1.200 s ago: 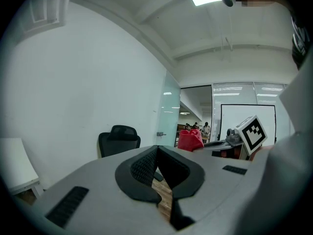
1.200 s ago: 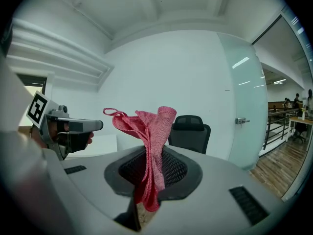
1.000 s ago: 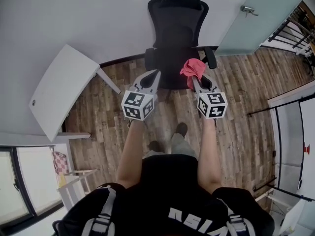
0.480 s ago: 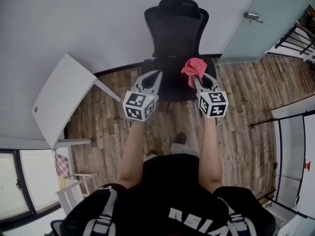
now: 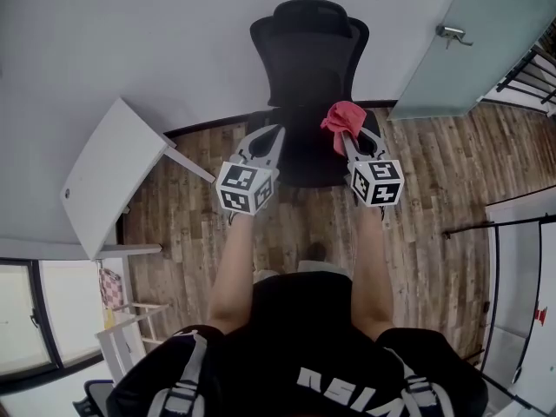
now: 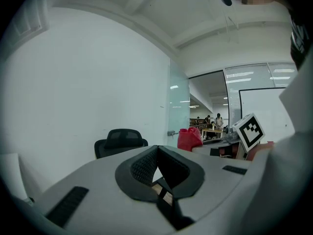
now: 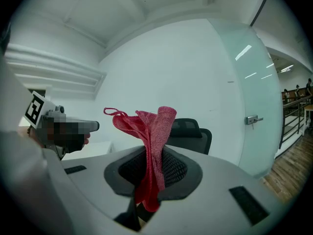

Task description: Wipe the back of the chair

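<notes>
A black mesh office chair stands against the white wall with its backrest and headrest toward me. Its seat lies just beyond both grippers. My right gripper is shut on a red cloth, which bunches up above the seat's right side. In the right gripper view the cloth hangs between the pads, with the chair behind it. My left gripper is shut with nothing in it, over the seat's left edge. The left gripper view shows the chair ahead and the cloth to the right.
A white table slants in at the left, close to the chair. A frosted glass door with a metal handle stands right of the chair. A black railing is at the far right. The floor is wood plank.
The person has stepped toward the chair, so it sits lower and closer to both grippers in the head view. Both grippers keep their hold and spacing.
</notes>
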{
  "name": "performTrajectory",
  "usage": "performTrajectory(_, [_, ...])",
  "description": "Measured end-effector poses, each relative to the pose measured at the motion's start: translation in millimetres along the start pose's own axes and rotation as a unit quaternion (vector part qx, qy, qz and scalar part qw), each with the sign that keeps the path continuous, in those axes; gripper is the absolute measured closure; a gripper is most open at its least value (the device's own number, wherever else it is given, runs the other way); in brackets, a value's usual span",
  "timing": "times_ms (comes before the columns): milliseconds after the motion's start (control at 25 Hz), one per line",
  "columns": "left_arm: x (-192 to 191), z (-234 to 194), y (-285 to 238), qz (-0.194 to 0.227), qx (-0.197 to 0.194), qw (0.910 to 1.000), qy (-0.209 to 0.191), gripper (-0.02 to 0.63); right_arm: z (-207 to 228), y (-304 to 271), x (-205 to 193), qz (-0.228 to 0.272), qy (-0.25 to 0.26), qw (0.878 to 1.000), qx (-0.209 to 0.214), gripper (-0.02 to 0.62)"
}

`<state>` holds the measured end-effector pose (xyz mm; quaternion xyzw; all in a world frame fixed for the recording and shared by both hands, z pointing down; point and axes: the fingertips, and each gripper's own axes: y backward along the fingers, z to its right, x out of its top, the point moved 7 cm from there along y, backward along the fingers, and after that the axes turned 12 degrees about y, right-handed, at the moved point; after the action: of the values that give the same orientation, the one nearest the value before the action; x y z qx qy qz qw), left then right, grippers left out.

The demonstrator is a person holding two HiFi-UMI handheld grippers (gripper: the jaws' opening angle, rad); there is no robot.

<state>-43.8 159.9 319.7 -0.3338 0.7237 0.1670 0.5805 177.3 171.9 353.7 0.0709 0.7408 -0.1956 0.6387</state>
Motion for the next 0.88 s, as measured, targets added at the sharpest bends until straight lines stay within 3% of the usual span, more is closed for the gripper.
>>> performTrajectory(560, [1,18,-43,0.014,0.023,0.9996,0.013,0.583,56,-5,-7,0.000,0.001,1.000,0.011,0.518])
performTrajectory(880, [3,4,-63,0.011,0.018,0.9996,0.018,0.583,69,-22,-7,-0.006,0.006,1.000,0.010,0.518])
